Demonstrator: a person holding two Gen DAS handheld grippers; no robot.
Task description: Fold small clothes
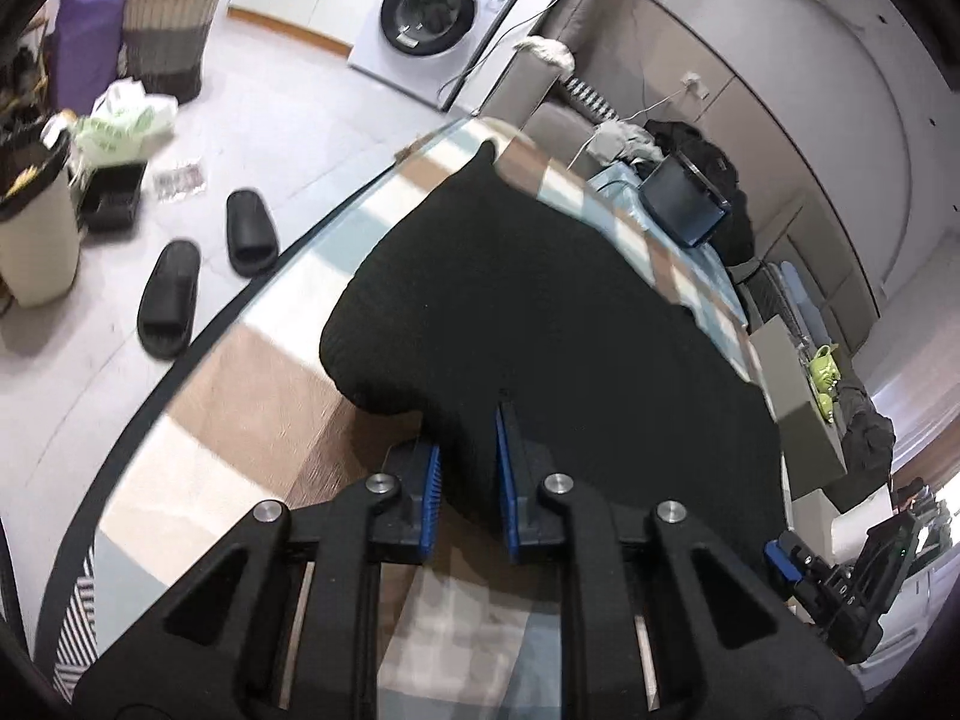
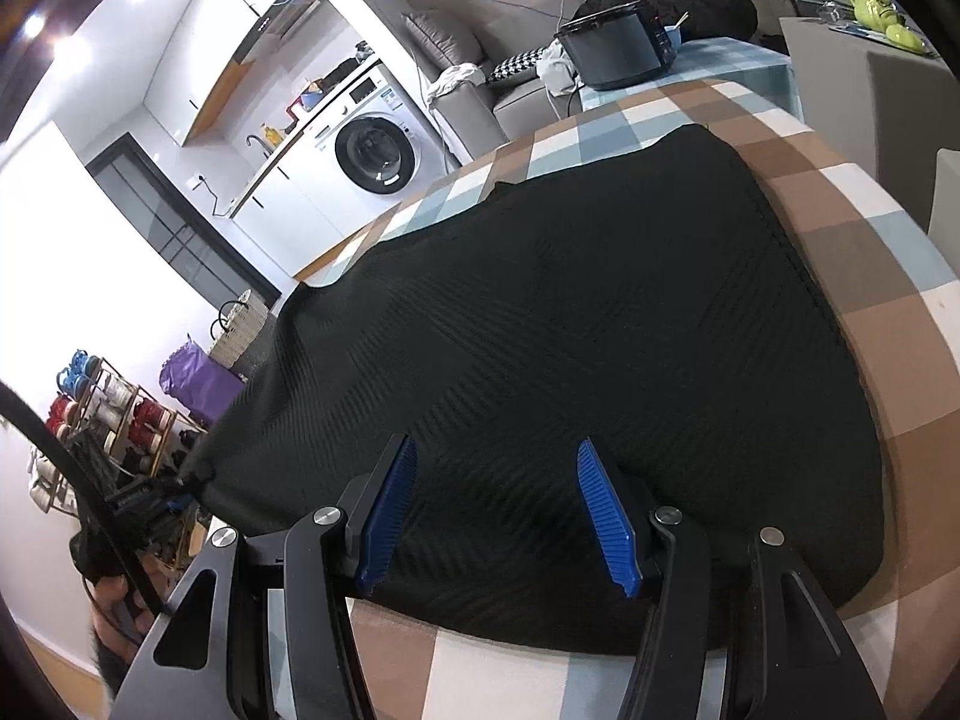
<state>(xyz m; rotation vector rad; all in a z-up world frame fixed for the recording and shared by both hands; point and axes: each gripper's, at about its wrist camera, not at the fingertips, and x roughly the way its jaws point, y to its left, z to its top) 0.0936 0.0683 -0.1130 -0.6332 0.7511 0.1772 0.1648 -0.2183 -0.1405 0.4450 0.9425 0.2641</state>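
A black ribbed knit garment lies spread on a table with a brown, white and blue checked cloth. My left gripper is shut on the garment's near edge, with the fabric pinched between its blue pads and lifted a little off the cloth. In the right wrist view the same garment covers most of the table. My right gripper is open over the garment's near edge, its blue pads spread on either side of the fabric. The left gripper shows small at the garment's left corner.
Two black slippers lie on the floor left of the table, with a bin and bags beyond. A washing machine stands at the back. A black appliance sits at the table's far end. A shoe rack stands at the left.
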